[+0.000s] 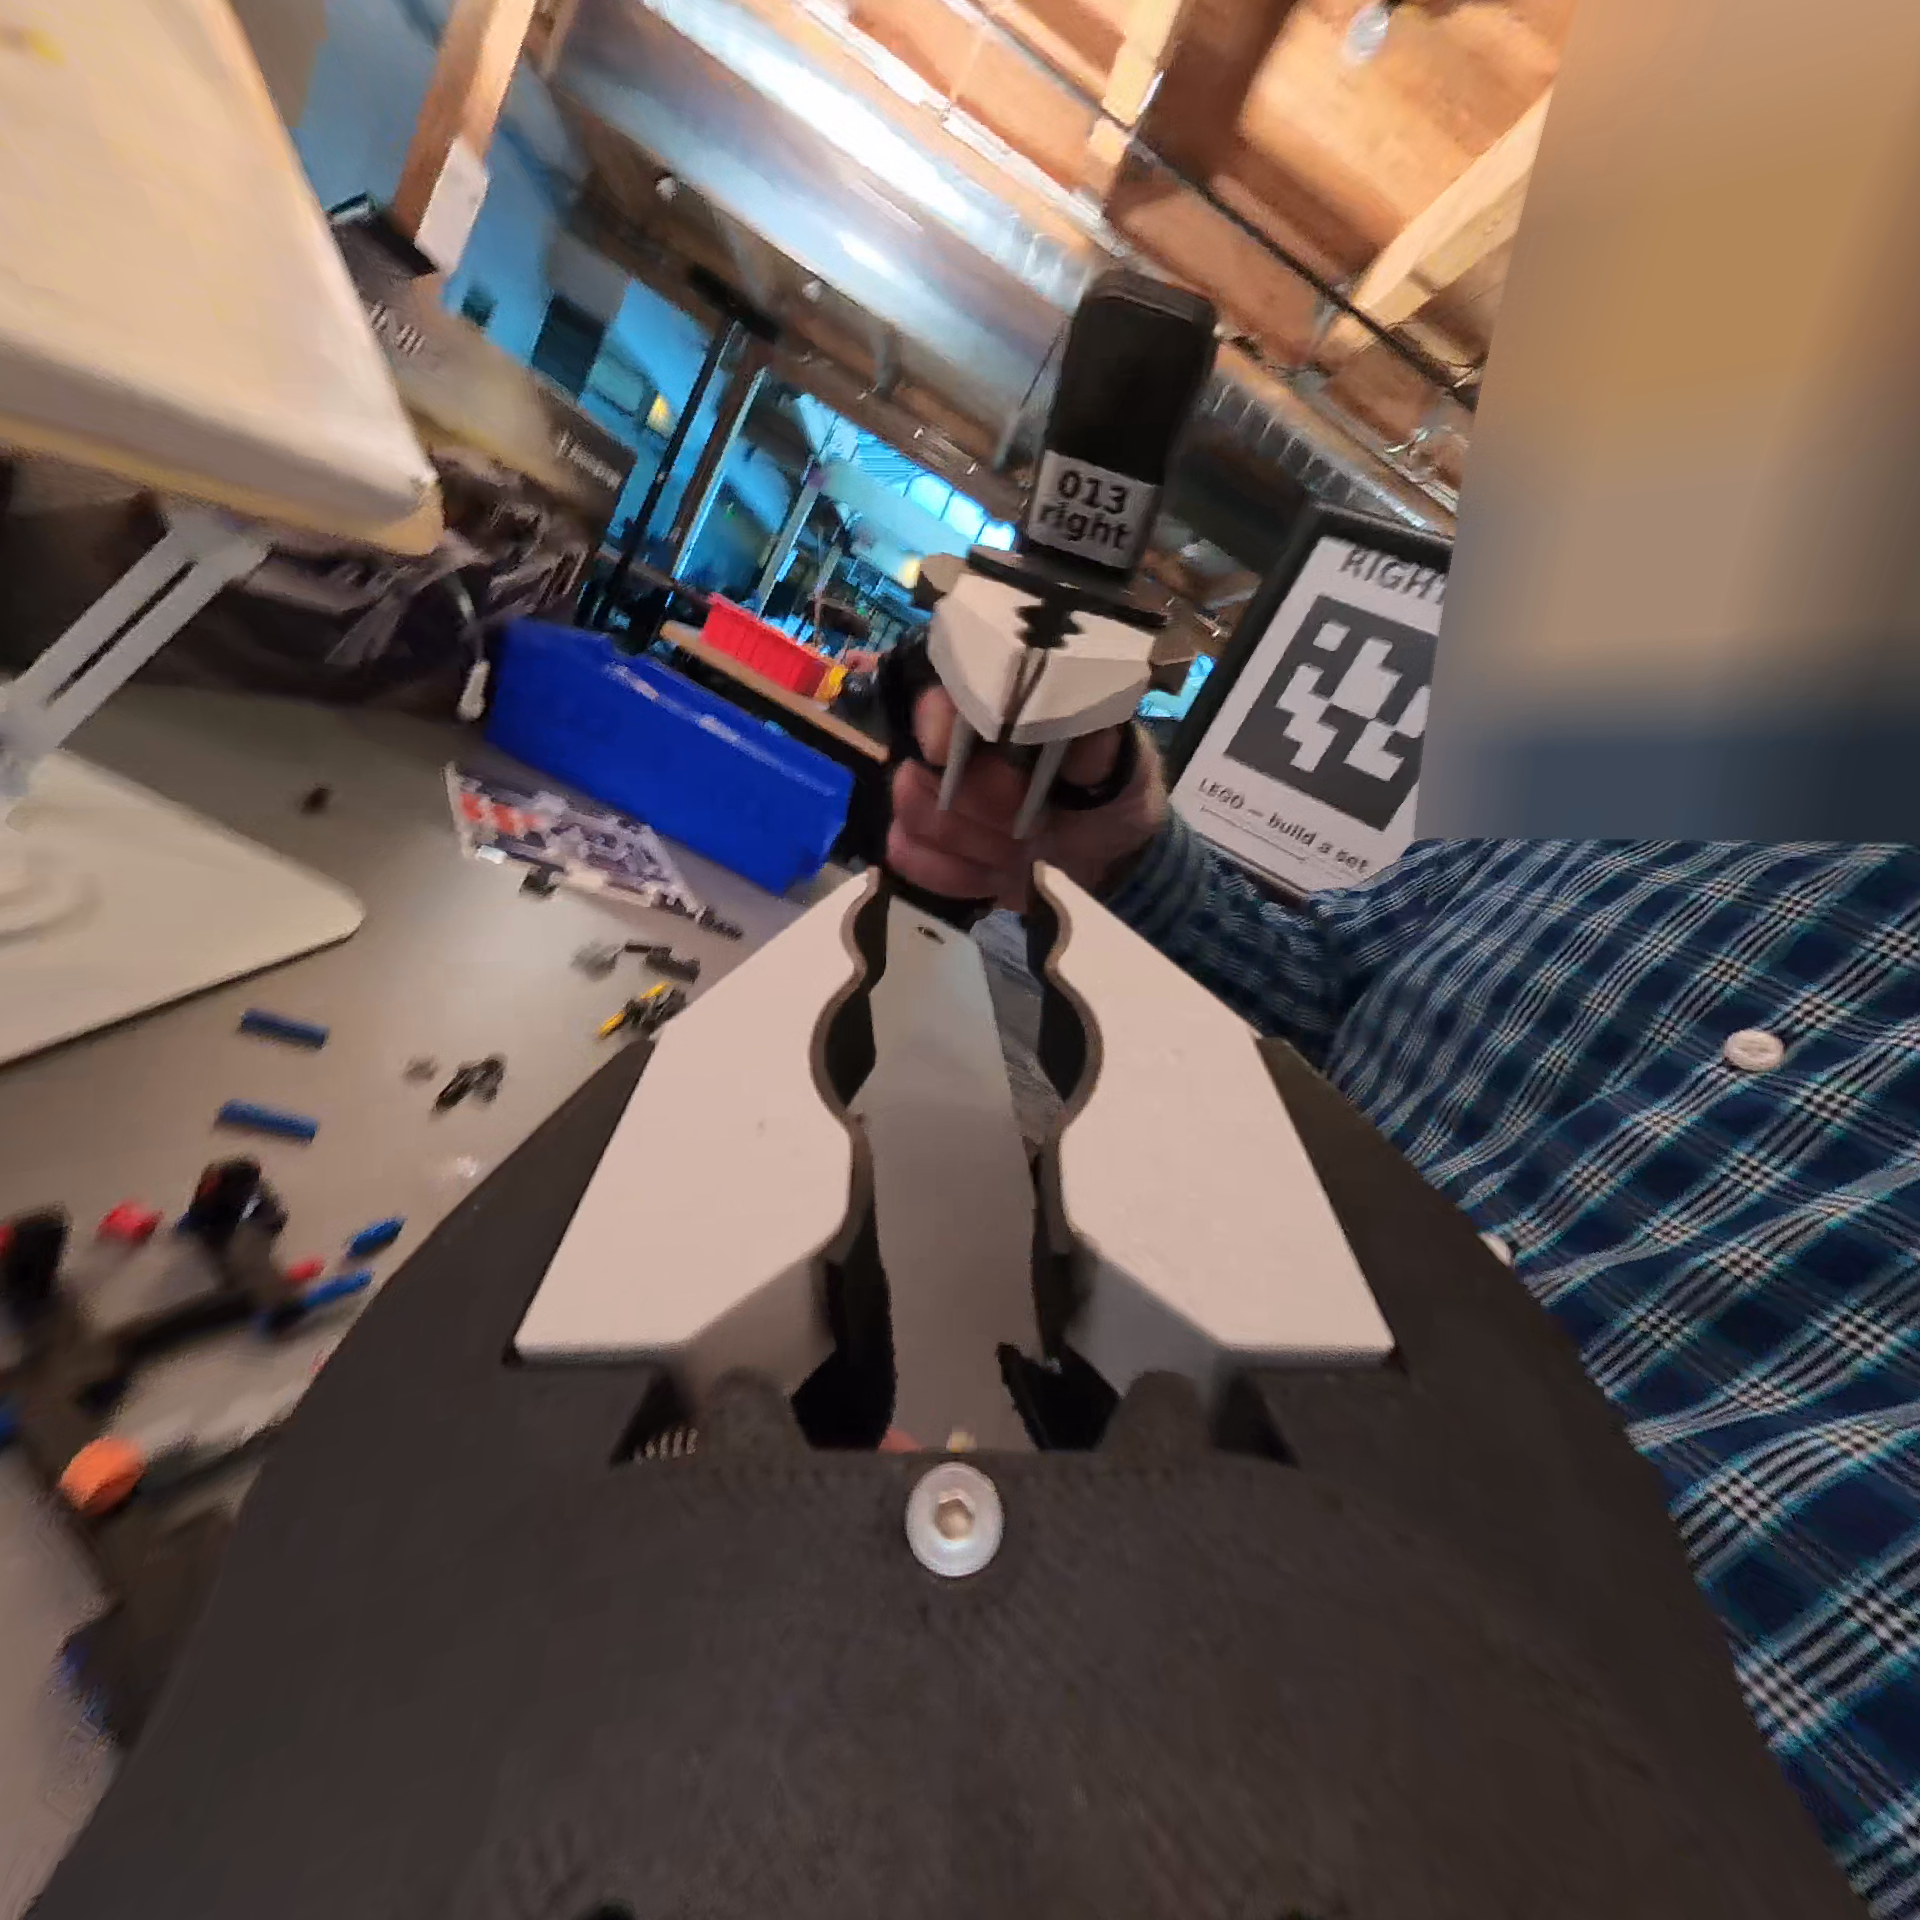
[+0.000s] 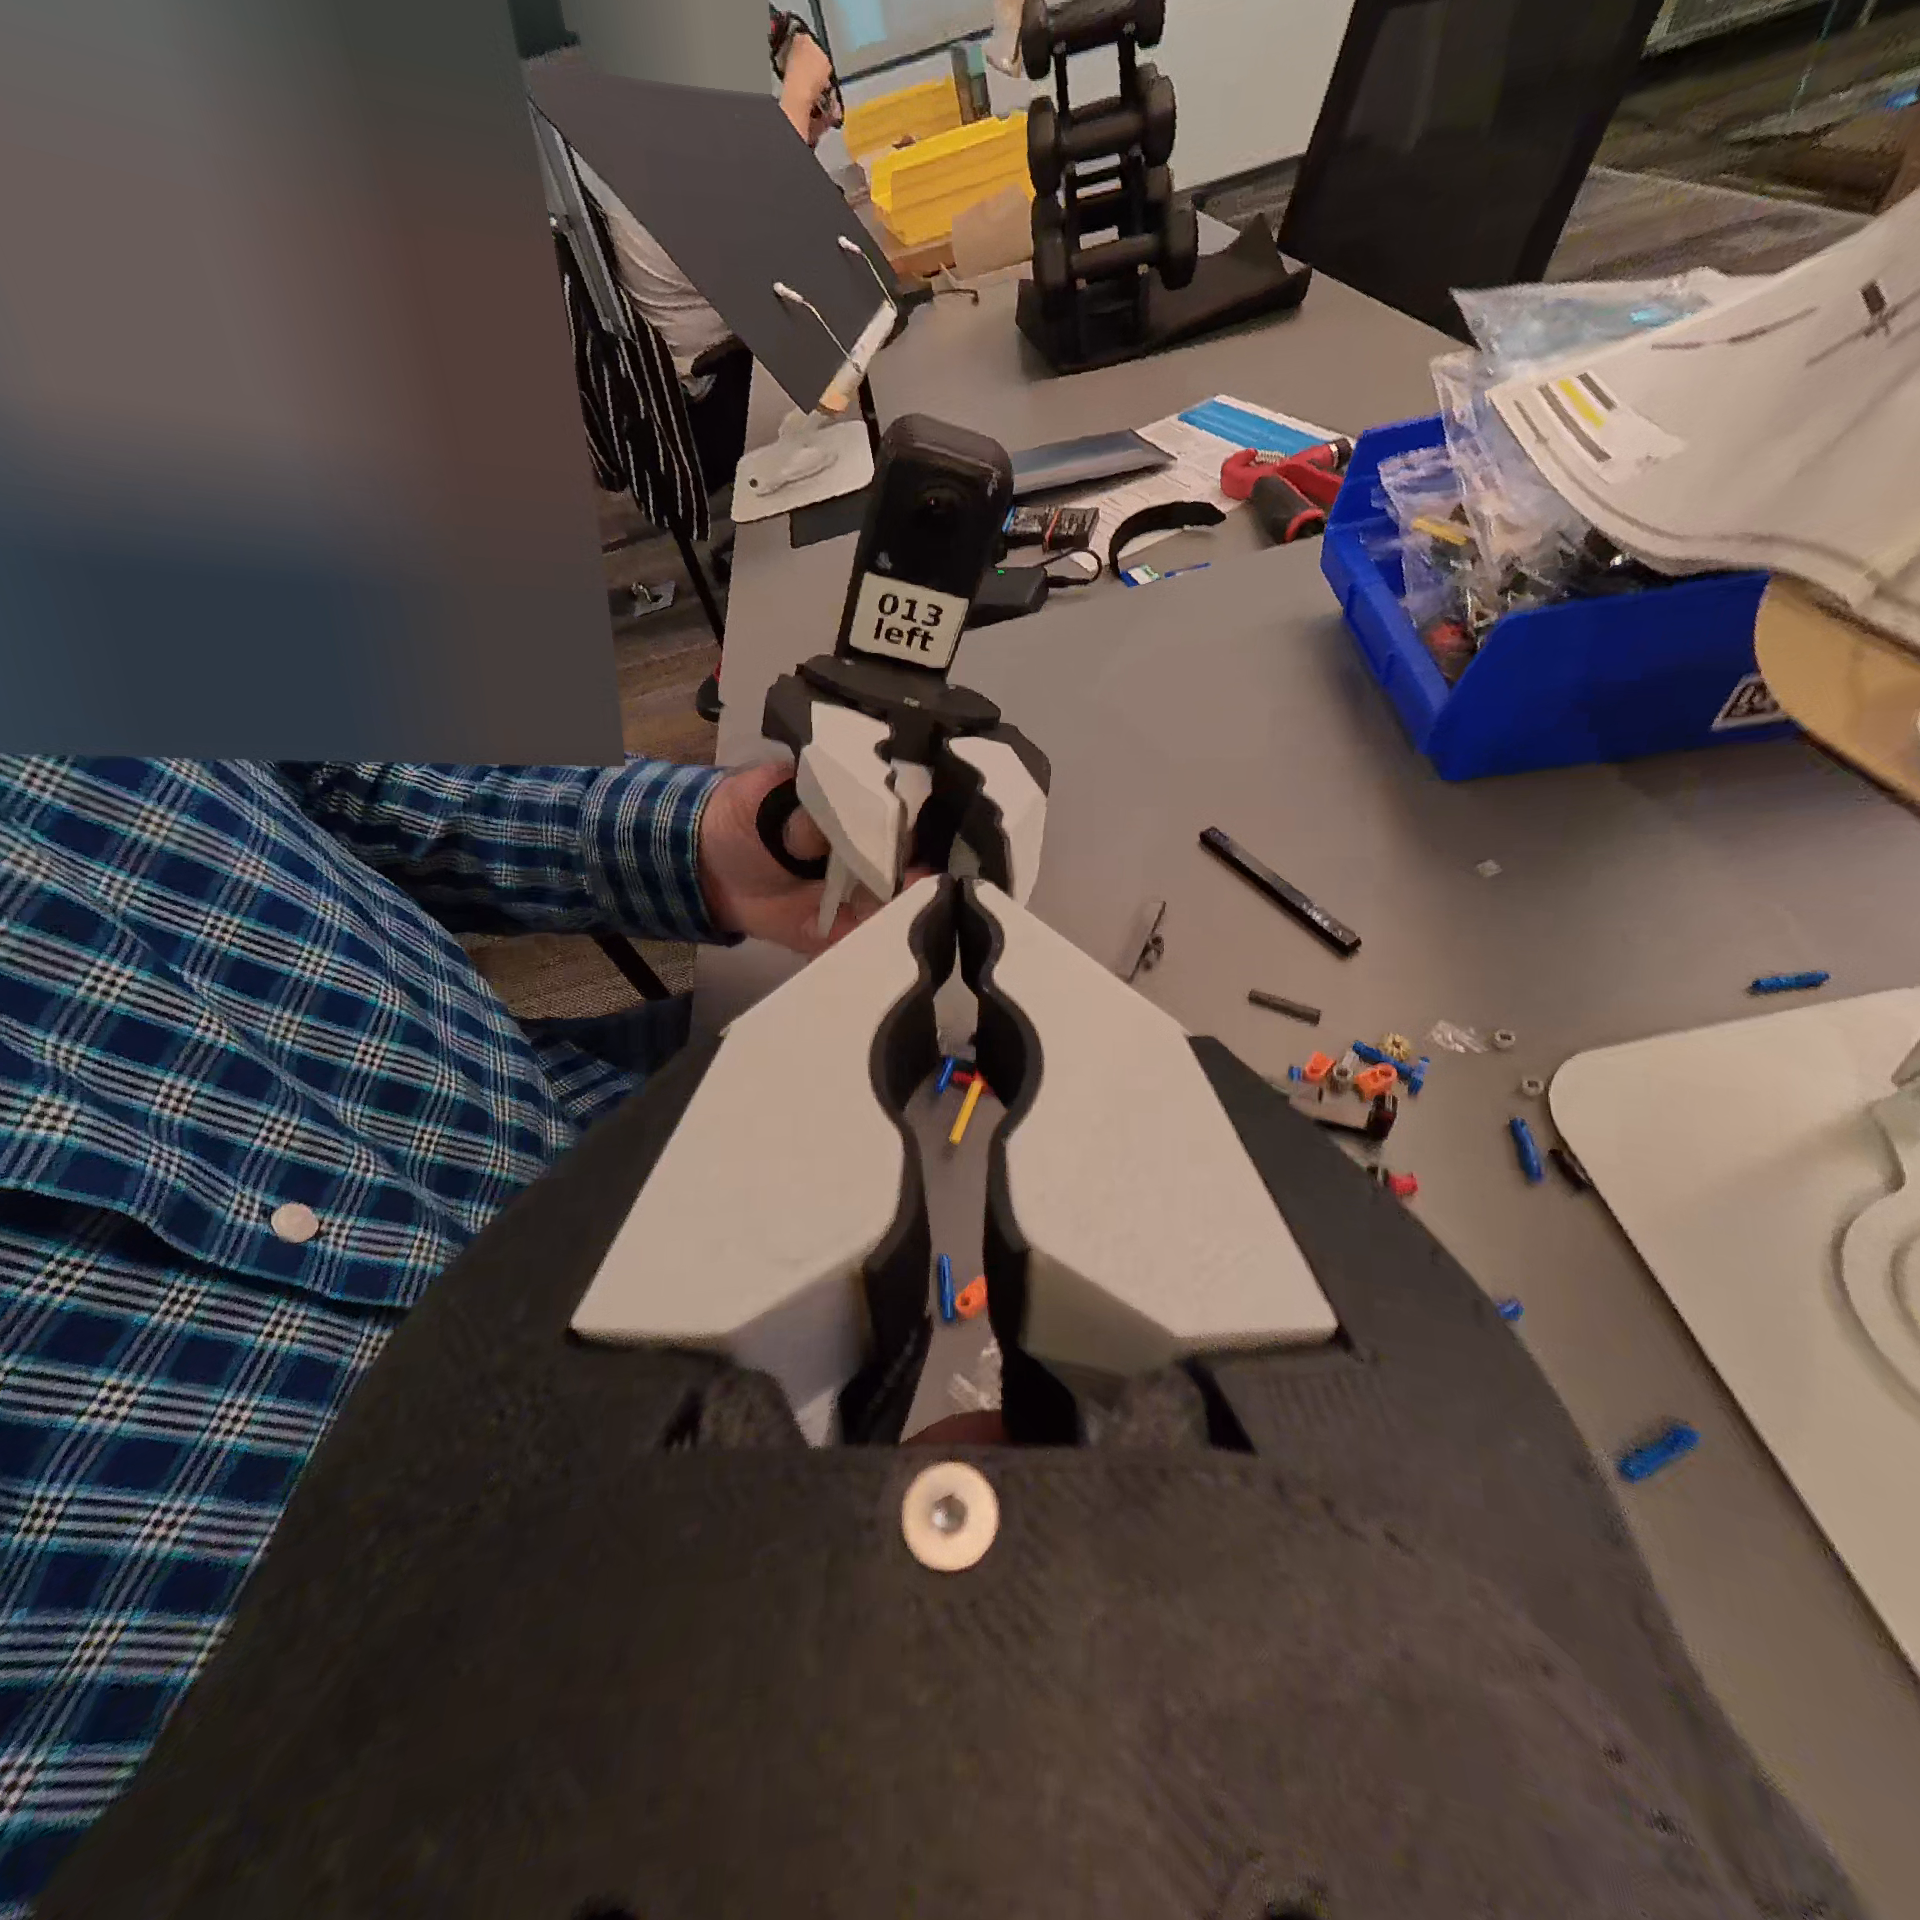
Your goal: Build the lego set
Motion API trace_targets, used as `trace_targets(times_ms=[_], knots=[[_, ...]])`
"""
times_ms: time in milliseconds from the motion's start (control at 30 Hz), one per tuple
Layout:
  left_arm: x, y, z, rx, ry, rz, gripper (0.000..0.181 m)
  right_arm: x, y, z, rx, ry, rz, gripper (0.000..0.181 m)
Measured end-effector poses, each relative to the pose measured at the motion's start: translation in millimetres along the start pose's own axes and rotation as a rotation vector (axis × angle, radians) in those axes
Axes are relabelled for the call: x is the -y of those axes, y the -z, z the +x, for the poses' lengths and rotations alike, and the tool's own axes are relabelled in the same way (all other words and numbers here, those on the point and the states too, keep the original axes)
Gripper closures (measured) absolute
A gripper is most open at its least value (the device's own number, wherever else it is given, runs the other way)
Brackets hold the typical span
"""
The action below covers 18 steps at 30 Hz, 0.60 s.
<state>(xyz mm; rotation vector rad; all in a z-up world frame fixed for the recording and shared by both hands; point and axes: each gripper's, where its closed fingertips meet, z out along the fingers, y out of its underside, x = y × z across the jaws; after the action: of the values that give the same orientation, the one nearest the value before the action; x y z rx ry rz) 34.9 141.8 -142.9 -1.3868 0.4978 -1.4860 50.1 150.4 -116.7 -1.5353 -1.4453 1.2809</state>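
Note:
Both grippers are held up above the grey table point(image 2: 1195, 727), facing each other tip to tip. My left gripper point(image 1: 954, 883) is open and empty; it also shows in the right wrist view point(image 2: 899, 888). My right gripper point(image 2: 958, 891) has its tips closed together with nothing visible between them; it also shows in the left wrist view point(image 1: 995, 810). Loose lego parts lie on the table: a blurred, partly built assembly point(image 1: 156, 1299), blue pins point(image 1: 281, 1029), a small mixed cluster point(image 2: 1361, 1075), a long black beam point(image 2: 1278, 888) and a yellow axle point(image 2: 966, 1112).
A blue bin point(image 2: 1538, 675) holds bags of parts. An instruction booklet point(image 1: 561, 831) lies near it. A white stand base point(image 2: 1745, 1247) sits on the table. A dumbbell rack point(image 2: 1101, 177) stands far back. A person's plaid sleeve point(image 1: 1558, 1091) is close. The tips of both grippers are at nearly the same place.

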Motion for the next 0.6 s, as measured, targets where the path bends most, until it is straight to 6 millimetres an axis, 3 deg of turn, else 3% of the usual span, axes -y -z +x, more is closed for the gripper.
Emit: trace_targets(times_ms=[200, 300, 400, 600], knots=[[-12.0, 13.2, -8.1, 0.105, -0.026, -0.091, 0.155, -32.9, 23.2, 3.4, -0.051, -0.078, -0.029, 0.181], [-27.3, 19.0, -6.7, 0.152, -0.045, -0.192, 0.154, -60.2, 32.1, -7.9, -0.029, -0.113, -0.089, 0.181], [-64.0, 21.9, 6.2, 0.168, -0.109, -0.403, 0.150, -106.0, 33.7, -26.8, -0.021, -0.143, -0.225, 0.174], [-160.8, 18.5, 29.2, 0.102, -0.387, -0.913, 0.144, -182.4, 25.0, -76.2, 0.039, -0.166, -0.384, 0.160]])
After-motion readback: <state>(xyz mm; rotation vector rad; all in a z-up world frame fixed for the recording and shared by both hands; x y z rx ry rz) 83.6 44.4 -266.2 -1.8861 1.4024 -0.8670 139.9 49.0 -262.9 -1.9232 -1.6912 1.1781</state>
